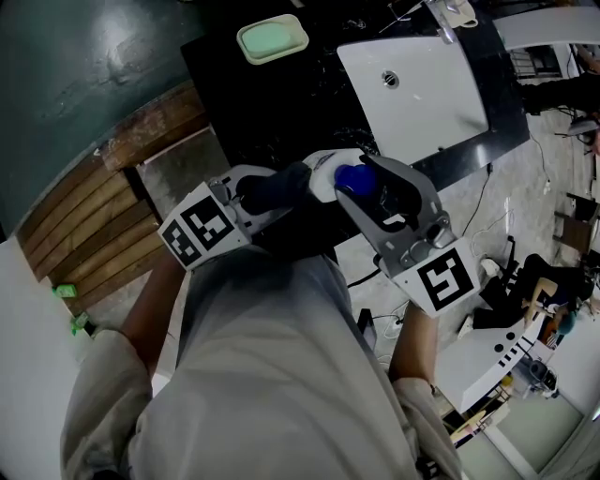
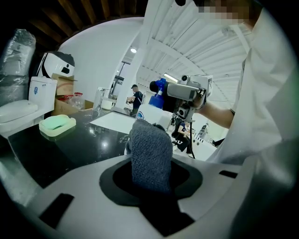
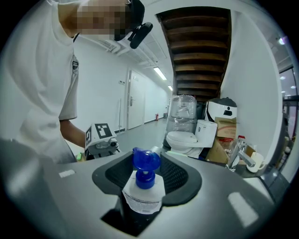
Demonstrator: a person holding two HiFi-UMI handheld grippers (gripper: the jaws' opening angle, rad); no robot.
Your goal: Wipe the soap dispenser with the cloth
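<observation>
The soap dispenser is a white bottle with a blue pump head, and my right gripper is shut on it, holding it in the air. The head view shows the blue pump inside the right gripper, just in front of the person's body. A dark grey-blue cloth stands up between the jaws of my left gripper, which is shut on it. In the head view the cloth lies against the white side of the dispenser. From the left gripper view the bottle shows right behind the cloth.
A black counter lies ahead with a white sink basin, a tap and a green soap dish. A white toilet and boxes stand beyond. Wooden slats are at the left.
</observation>
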